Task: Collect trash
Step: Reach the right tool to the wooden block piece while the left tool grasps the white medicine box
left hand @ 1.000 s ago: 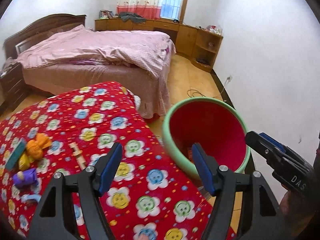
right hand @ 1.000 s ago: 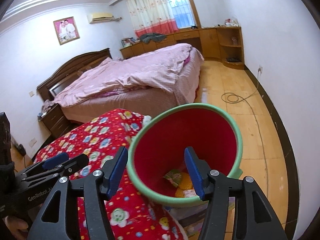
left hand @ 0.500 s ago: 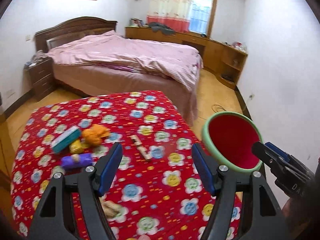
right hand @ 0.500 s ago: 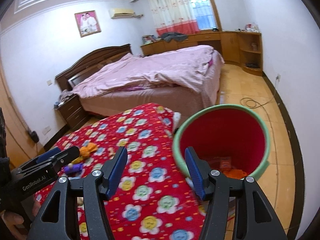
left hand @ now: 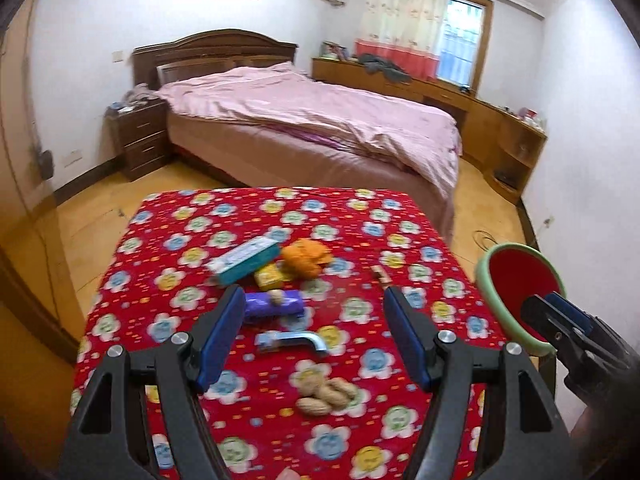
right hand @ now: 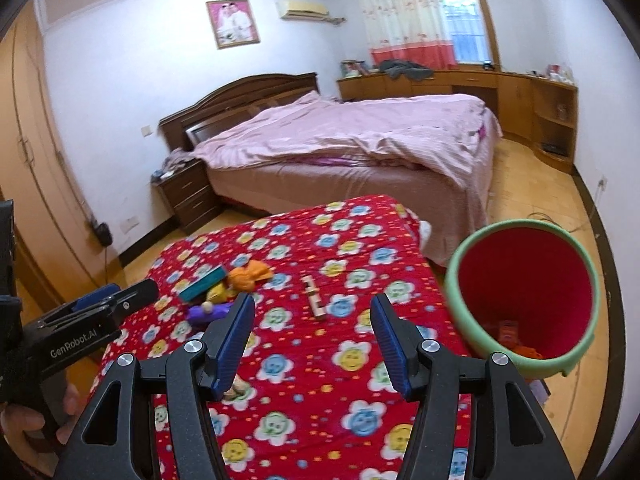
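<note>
Trash lies on a table with a red flowered cloth: a teal box, an orange crumpled wrapper, a yellow packet, a purple wrapper, a blue and silver piece, a few nut shells and a wooden stick. A bin, green-rimmed and red inside, stands right of the table with scraps at its bottom. My left gripper hovers open and empty above the purple wrapper. My right gripper is open and empty over the stick.
A bed with pink covers stands beyond the table, a dark nightstand to its left. Wooden cabinets line the far wall under the window. A cable lies on the wooden floor behind the bin.
Both views have swung left, from the bin to the table top. The bin has slid to the right edge and the trash pile has come to the centre. Both jaws keep the same spread.
</note>
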Tool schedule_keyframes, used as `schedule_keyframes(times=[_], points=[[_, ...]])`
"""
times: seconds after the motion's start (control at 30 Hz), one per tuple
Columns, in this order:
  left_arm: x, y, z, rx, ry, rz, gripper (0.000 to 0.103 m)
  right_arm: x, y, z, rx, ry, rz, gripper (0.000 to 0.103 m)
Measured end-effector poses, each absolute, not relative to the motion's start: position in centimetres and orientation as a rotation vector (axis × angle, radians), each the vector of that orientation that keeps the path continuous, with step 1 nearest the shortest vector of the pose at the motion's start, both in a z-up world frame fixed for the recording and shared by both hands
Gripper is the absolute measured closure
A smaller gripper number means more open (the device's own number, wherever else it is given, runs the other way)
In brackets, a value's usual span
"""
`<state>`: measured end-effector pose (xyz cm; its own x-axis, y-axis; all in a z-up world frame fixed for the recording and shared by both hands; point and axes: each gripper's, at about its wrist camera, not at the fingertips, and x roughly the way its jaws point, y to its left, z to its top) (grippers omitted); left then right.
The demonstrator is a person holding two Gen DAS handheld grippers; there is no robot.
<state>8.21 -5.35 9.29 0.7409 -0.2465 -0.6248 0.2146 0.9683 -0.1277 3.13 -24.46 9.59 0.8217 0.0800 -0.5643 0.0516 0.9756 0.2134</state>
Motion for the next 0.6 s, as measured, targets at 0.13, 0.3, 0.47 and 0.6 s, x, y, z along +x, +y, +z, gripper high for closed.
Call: schedule_keyframes(times=[0.13,0.3,0.47,0.6], points=[[8.7,-3.1,8.8,-0.053,0.705,-0.202,0.032,4.0,-23.1,9.2,0.209,0.618,0.044,0.042],[9.6,-1.1,7.6,-0.056,0.73,-0.161,0.032,5.5,-22.0,8.2,0.208,0.643,0.064,0.042],[10.9,0.1,5.7,-0.082,0.769,-0.146,0.032,6.9,-21.6,7.1,0.207,0.671,0.063,0.042],[12.1,0.2,4.2,-0.097,0.803,-0.145,0.032,8.1,-21.7,5.9,0.199,0.707,0.054,0.042]])
